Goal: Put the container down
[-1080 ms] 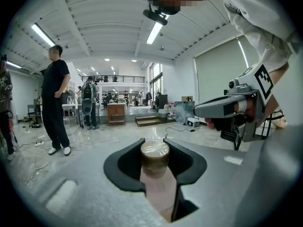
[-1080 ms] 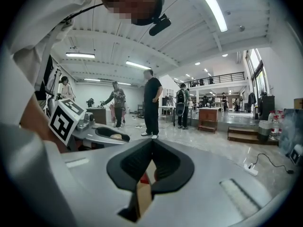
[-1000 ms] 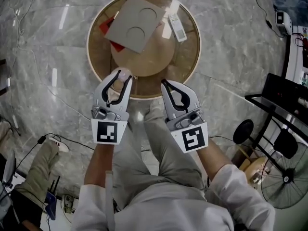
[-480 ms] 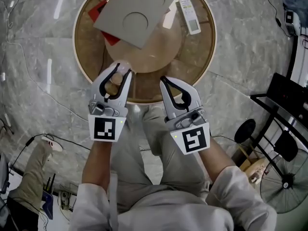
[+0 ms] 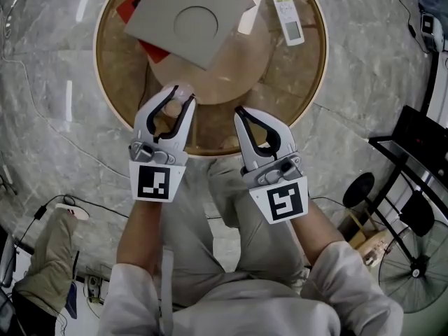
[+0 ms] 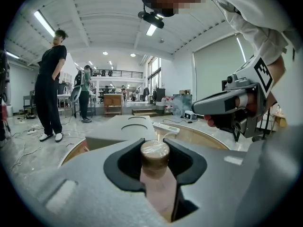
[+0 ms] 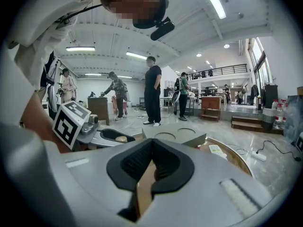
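My left gripper (image 5: 180, 95) is shut on a small container (image 5: 170, 108), a clear bottle with brownish contents and a see-through cap. It hangs upright over the near rim of the round wooden table (image 5: 301, 75). In the left gripper view the container (image 6: 154, 157) stands between the dark pads (image 6: 189, 162), with the cap just above them. My right gripper (image 5: 240, 110) hovers beside it over the same rim, shut and empty. In the right gripper view its jaws (image 7: 152, 143) meet at the tip, and the left gripper (image 7: 102, 135) shows at the left.
A grey cardboard tray with round cut-outs (image 5: 189, 19) lies on the table over something red (image 5: 133, 7). A white remote control (image 5: 287, 23) lies at the table's far right. A fan (image 5: 413, 257) and a black stand (image 5: 413, 142) are on the floor at right. People stand farther off.
Both grippers have moved forward, from the table's near edge to over its rim. The left one still holds the container; the right jaws stay together.
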Action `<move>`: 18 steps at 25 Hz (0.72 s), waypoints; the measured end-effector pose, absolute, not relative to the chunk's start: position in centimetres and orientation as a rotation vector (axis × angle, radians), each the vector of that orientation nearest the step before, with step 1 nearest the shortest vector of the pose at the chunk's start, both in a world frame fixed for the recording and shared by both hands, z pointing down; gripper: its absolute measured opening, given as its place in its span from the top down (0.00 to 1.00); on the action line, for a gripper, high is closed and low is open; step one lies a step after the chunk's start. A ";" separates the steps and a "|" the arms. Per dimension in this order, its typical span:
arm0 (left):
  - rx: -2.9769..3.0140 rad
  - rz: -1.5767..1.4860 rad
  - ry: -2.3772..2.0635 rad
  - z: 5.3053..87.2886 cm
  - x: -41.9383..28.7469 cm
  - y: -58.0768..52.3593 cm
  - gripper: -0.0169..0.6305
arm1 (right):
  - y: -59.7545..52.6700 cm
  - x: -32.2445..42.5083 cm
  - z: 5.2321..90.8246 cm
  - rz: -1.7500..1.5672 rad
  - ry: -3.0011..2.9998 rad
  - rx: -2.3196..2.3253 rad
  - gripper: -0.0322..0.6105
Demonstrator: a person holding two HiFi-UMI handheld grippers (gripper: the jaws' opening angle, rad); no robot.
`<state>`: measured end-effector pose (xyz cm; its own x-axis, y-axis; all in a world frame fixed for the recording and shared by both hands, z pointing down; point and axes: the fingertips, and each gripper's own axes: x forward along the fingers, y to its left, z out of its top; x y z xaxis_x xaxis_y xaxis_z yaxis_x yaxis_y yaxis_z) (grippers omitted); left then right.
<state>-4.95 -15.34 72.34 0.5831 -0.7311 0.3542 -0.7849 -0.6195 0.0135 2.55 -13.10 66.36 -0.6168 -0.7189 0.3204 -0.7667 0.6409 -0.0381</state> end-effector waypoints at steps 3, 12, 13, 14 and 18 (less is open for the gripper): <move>2.660 0.477 -1.268 73.2 -4.8 -15.3 0.78 | -13.1 2.7 67.1 0.252 -2.584 1.203 0.95; 2.636 0.454 -1.272 75.0 -4.5 -14.5 0.78 | -12.7 2.9 68.7 0.255 -2.583 1.184 0.95; 2.640 0.453 -1.273 75.1 -4.5 -14.5 0.78 | -12.8 2.9 68.9 0.254 -2.583 1.182 0.95; 2.644 0.448 -1.275 75.1 -4.5 -14.5 0.78 | -12.8 2.9 69.1 0.253 -2.583 1.180 0.95; 2.645 0.419 -1.289 75.0 -4.4 -14.7 0.78 | -13.0 2.9 69.6 0.251 -2.584 1.178 0.95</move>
